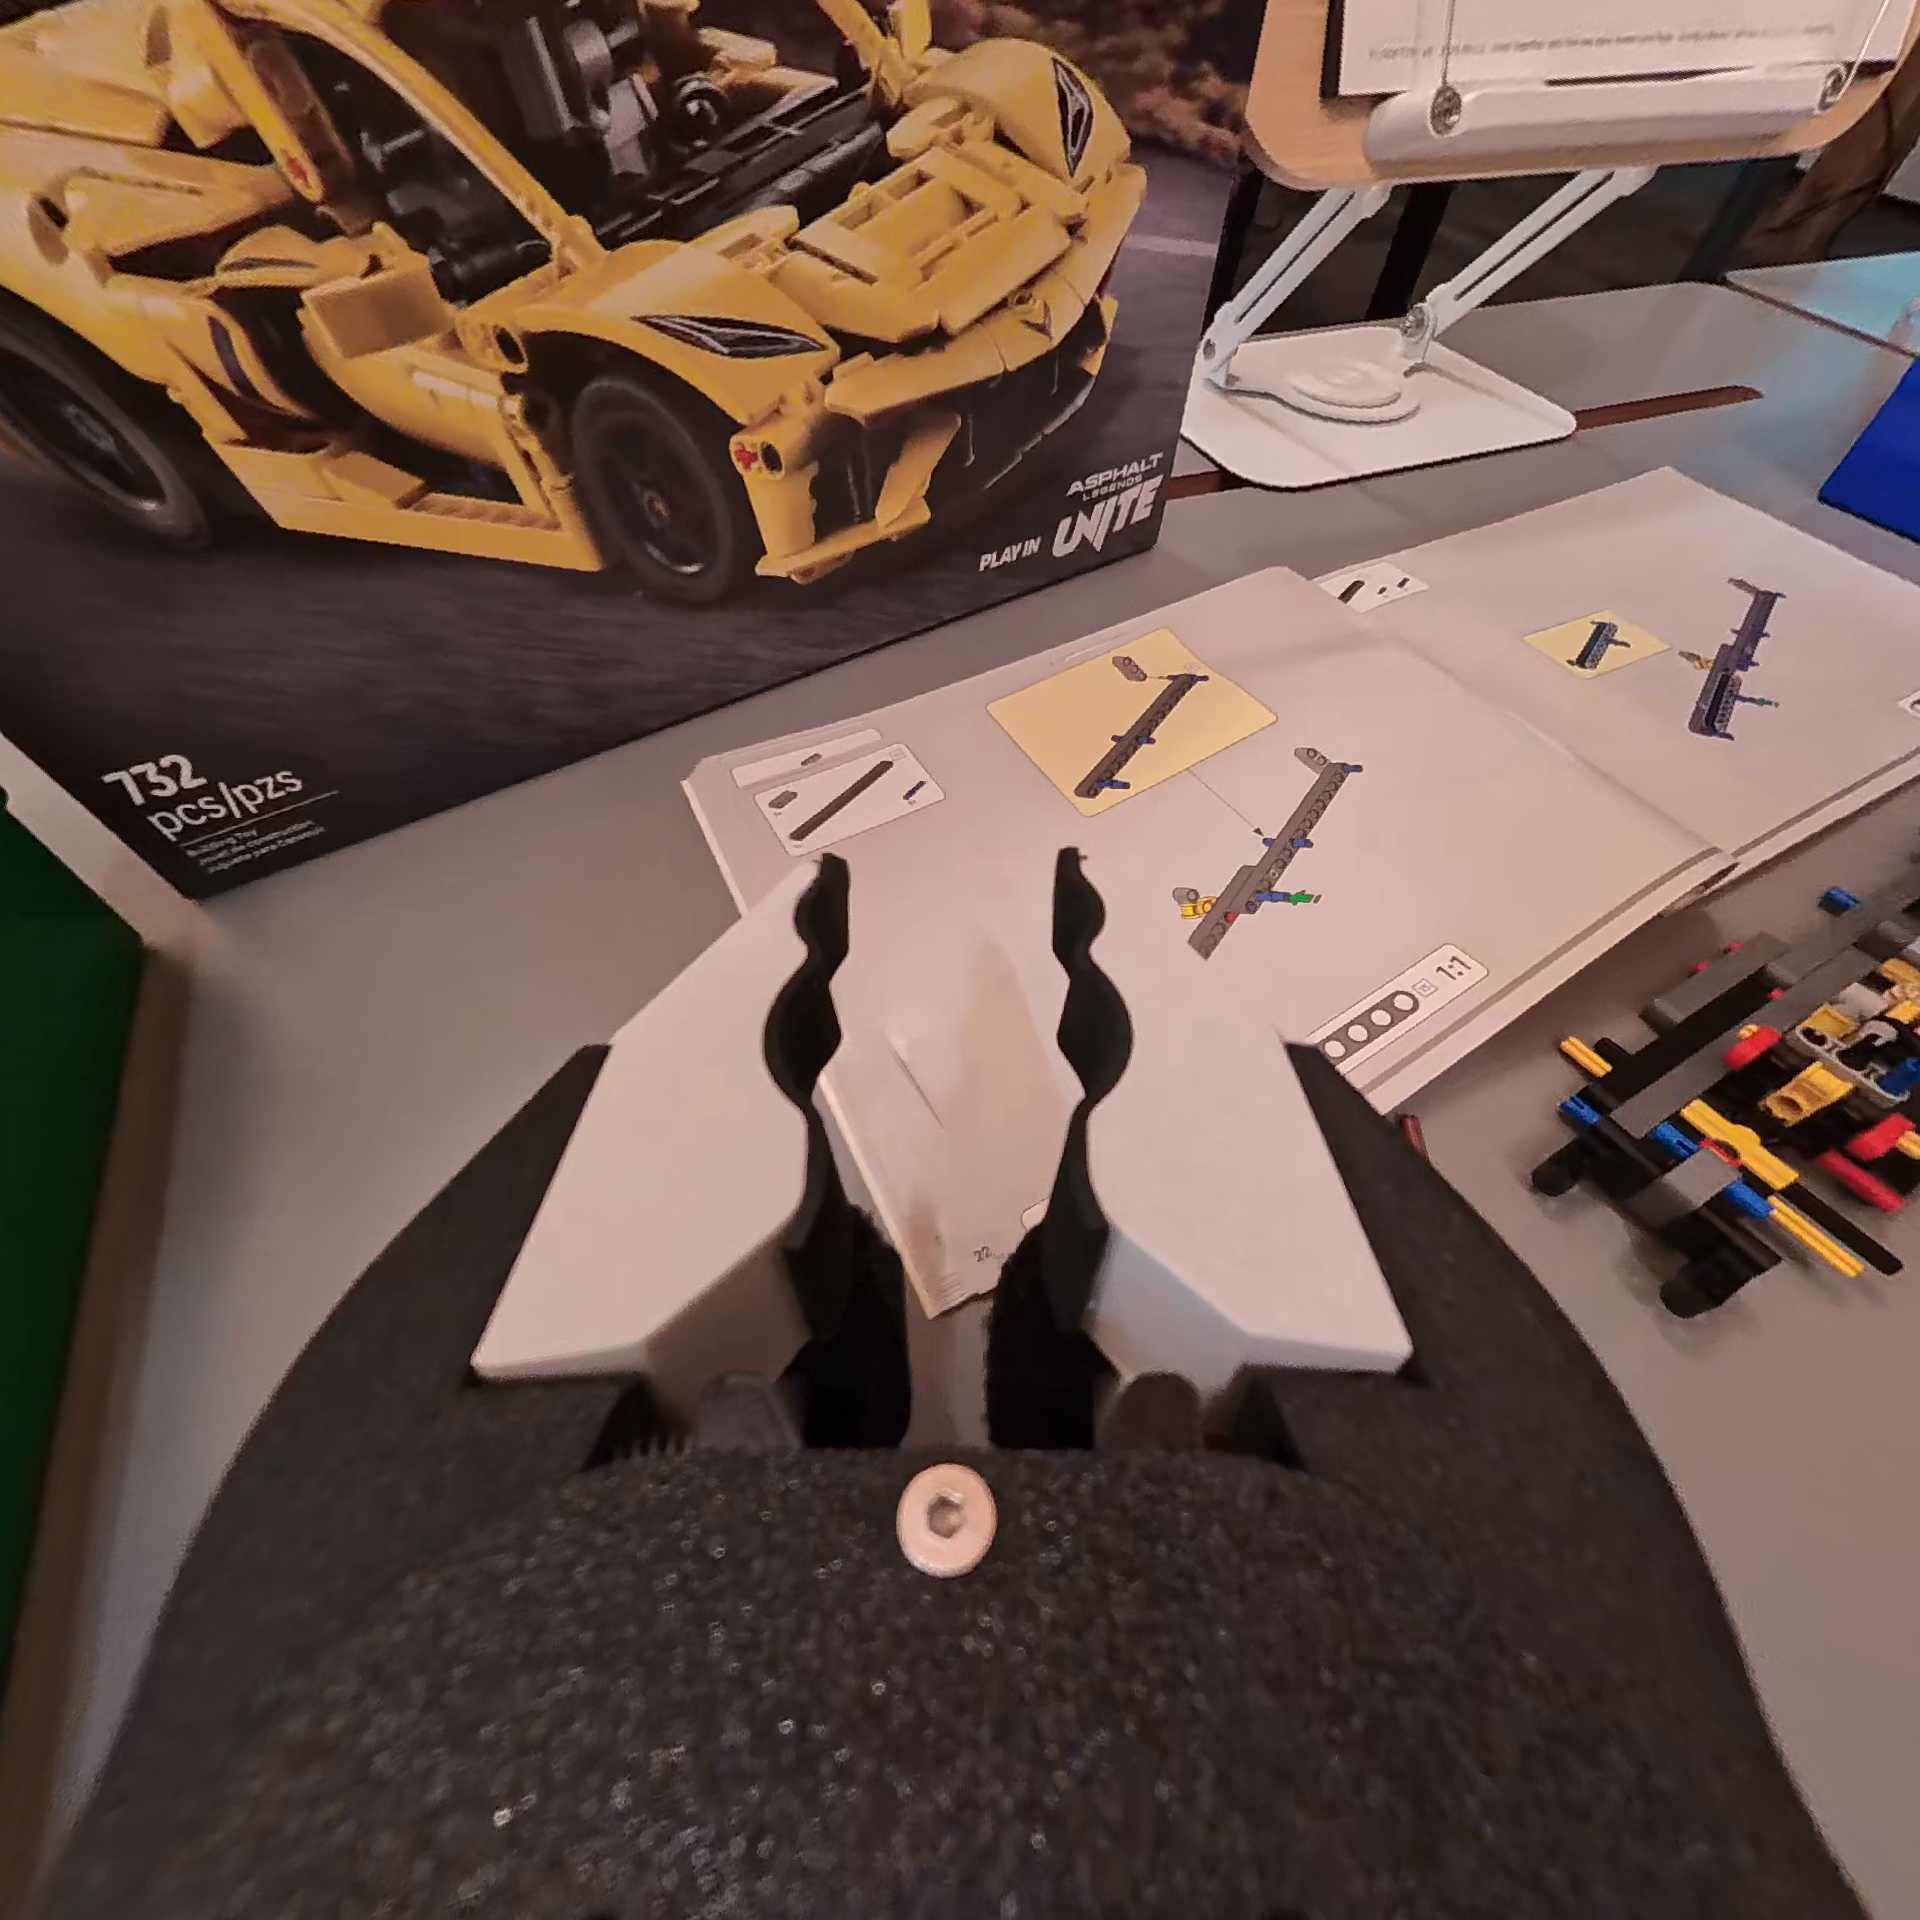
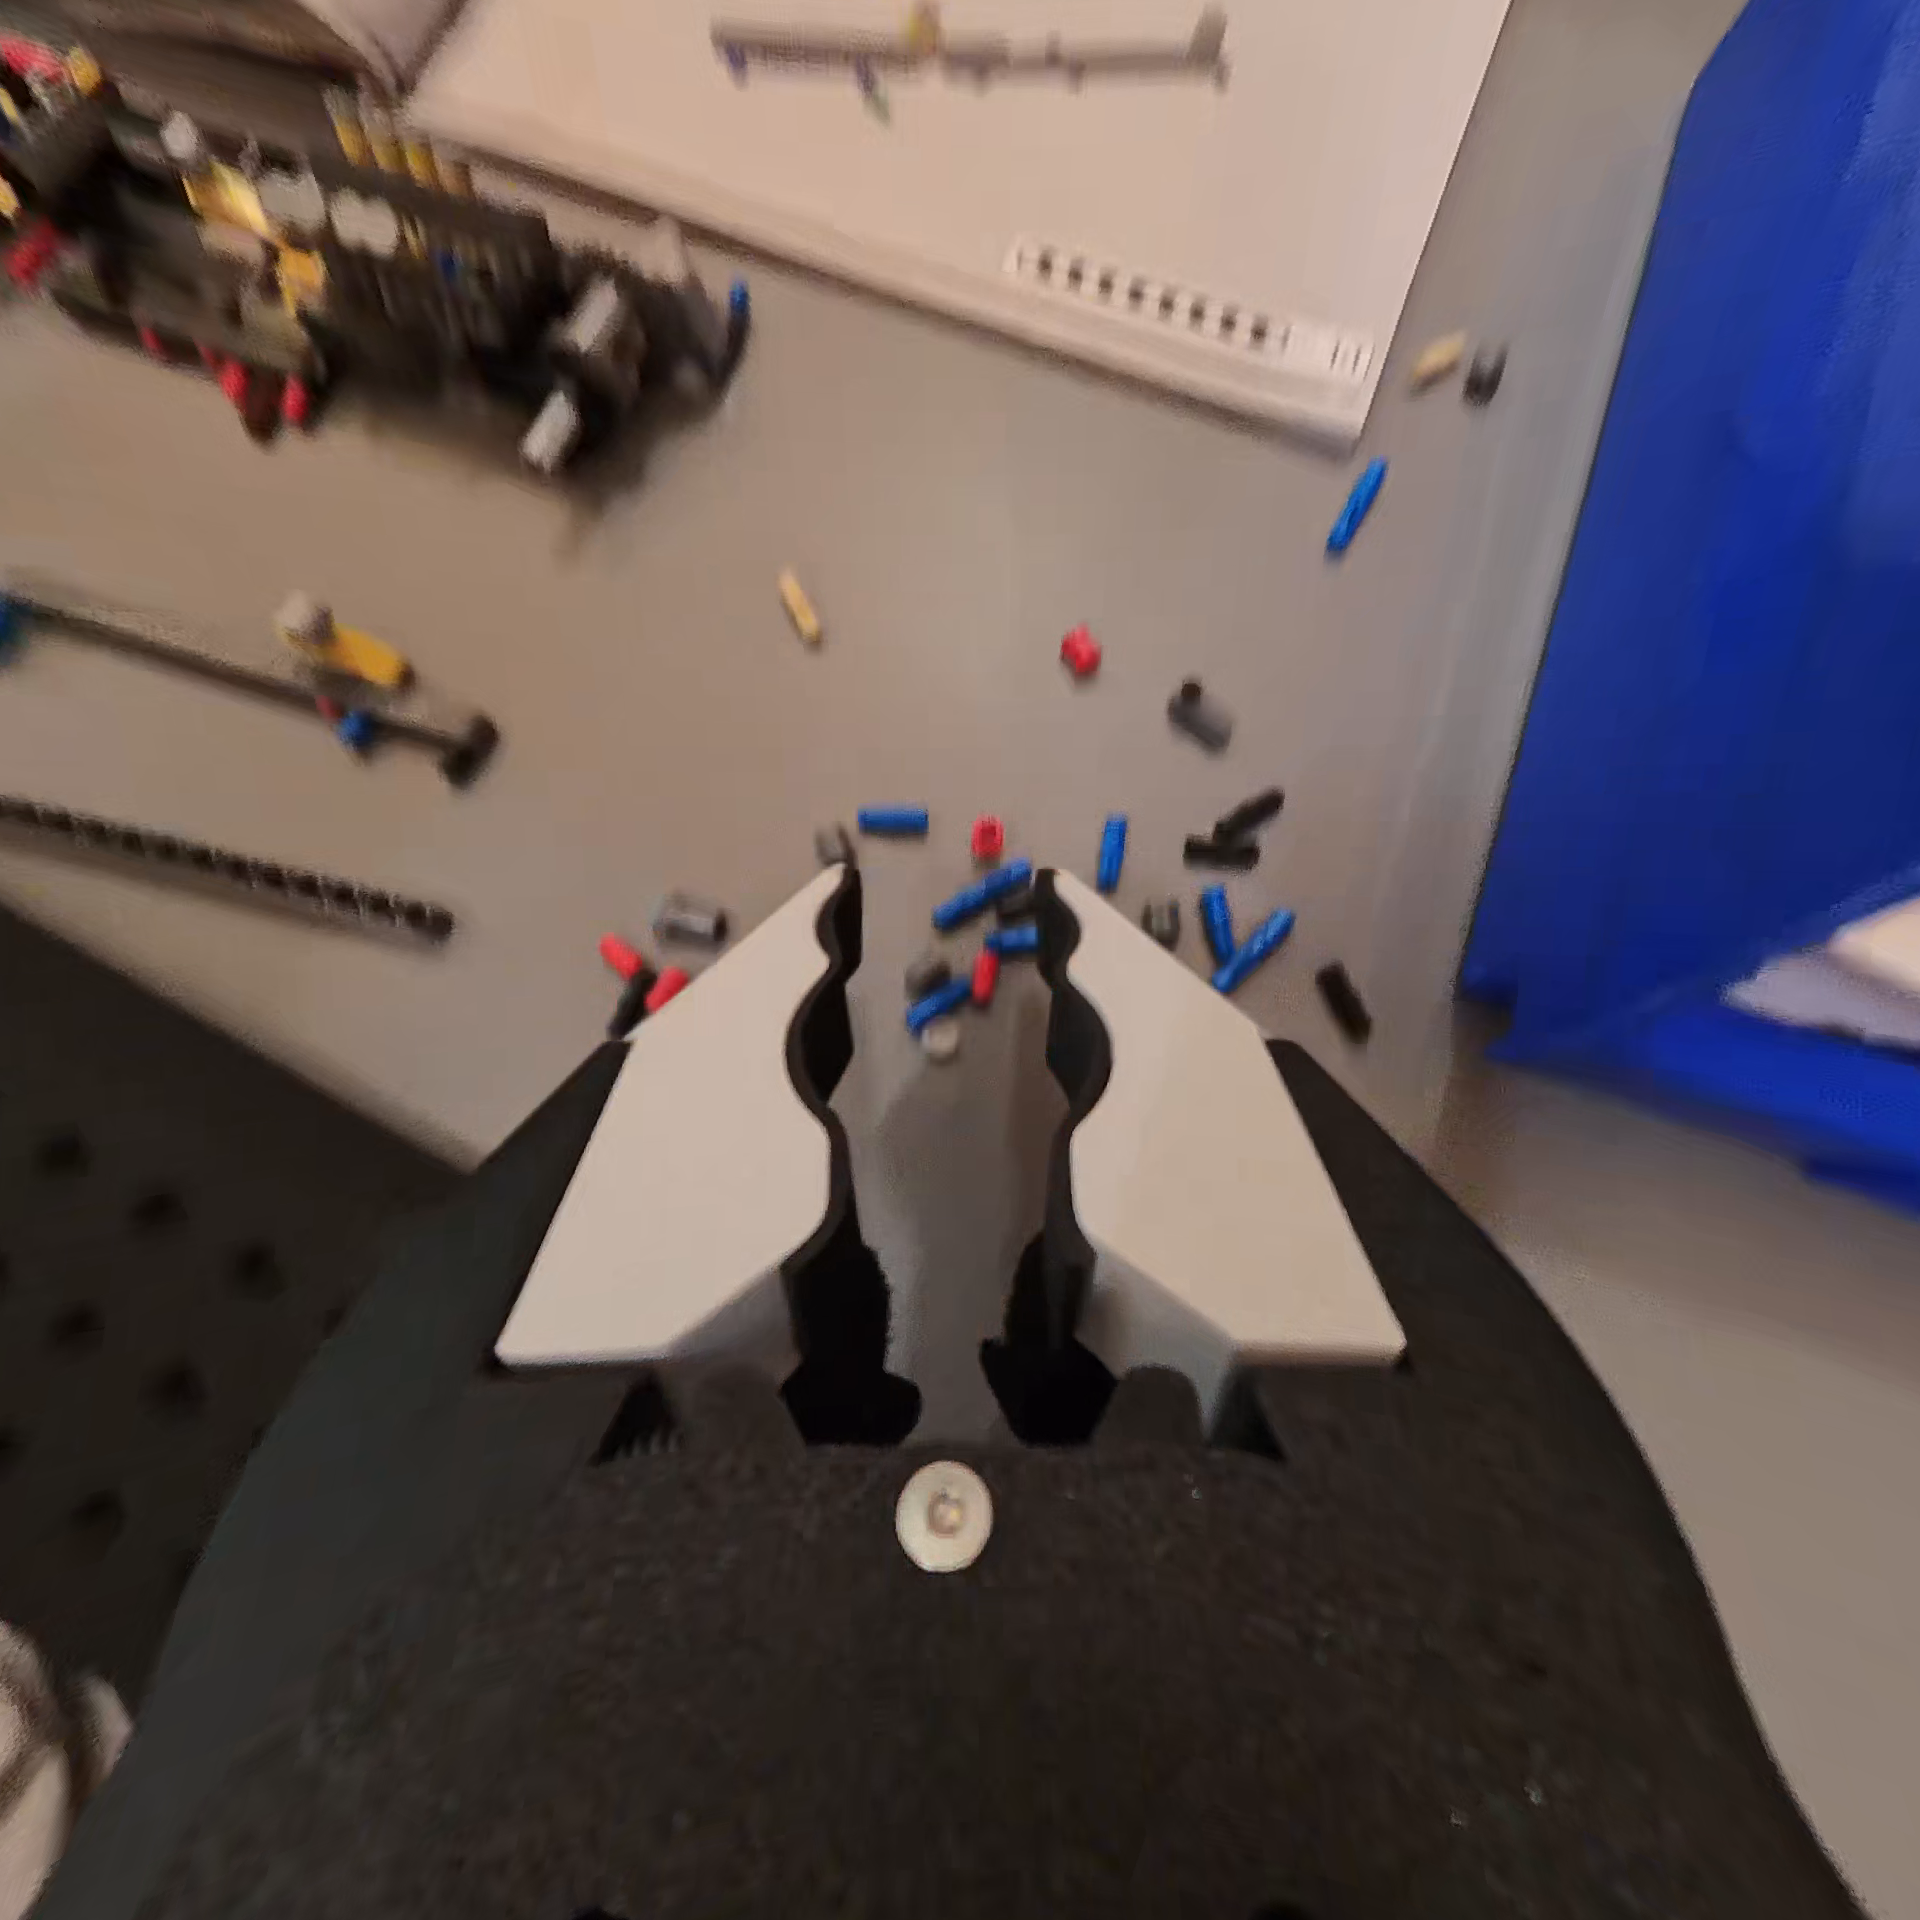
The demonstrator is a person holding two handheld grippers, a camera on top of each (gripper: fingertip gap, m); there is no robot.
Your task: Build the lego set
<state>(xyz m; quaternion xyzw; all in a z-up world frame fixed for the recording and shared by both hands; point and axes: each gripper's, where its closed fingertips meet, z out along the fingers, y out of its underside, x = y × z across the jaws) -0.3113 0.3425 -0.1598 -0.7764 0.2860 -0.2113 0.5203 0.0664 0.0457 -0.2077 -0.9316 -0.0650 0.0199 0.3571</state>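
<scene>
My left gripper [image 1: 951, 862] is open and empty above the near corner of the open instruction booklet [image 1: 1299, 790]. The part-built chassis [image 1: 1766, 1101], black and grey with yellow, red and blue pins, lies at the right; it also shows in the right wrist view [image 2: 343, 281]. My right gripper [image 2: 945, 883] is open and empty, hovering over a scatter of small blue pins [image 2: 982, 896], red pins [image 2: 1081, 649] and black pins [image 2: 1236, 826] on the grey table. A long black beam [image 2: 223, 883] and a beam sub-assembly with a yellow piece [image 2: 343, 675] lie to its left.
The set's box with a yellow car picture [image 1: 520, 364] stands at the back left. A white tilted stand [image 1: 1455, 343] is behind the booklet. A blue bin [image 2: 1714, 623] is at the right. A dark perforated mat [image 2: 156, 1195] lies at lower left. The tips of one gripper are about 50 cm away from the tips of the other.
</scene>
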